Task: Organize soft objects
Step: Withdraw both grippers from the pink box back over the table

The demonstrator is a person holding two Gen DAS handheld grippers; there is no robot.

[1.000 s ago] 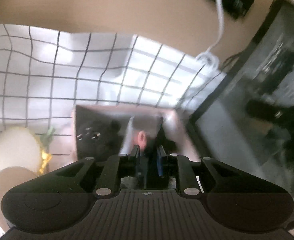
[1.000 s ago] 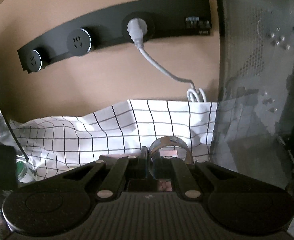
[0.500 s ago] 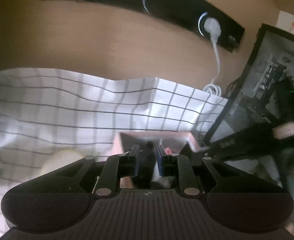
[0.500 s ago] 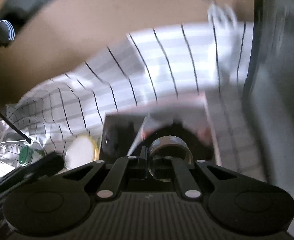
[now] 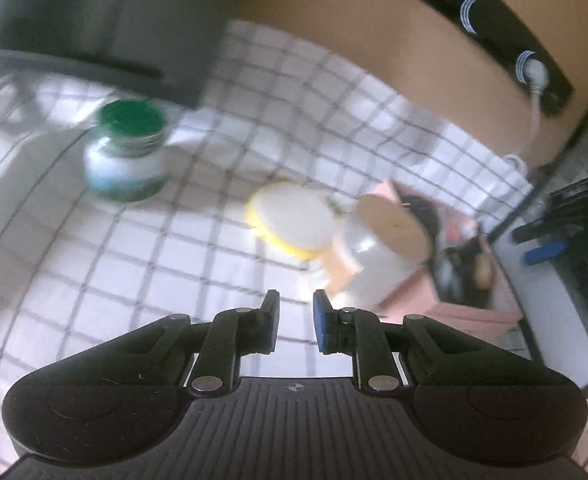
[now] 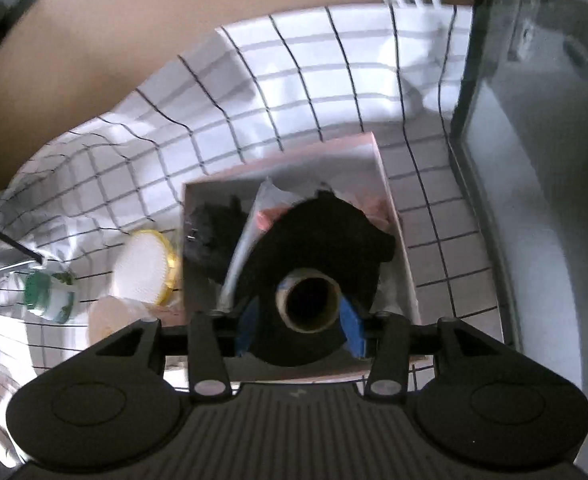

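Right tool opened, clear tape roll between

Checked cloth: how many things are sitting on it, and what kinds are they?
pink box: 1
green-lidded jar: 1
yellow-edged round pad: 1
tan-lidded white tub: 1
Total: 4

Right hand-held gripper just opening; left narrow.
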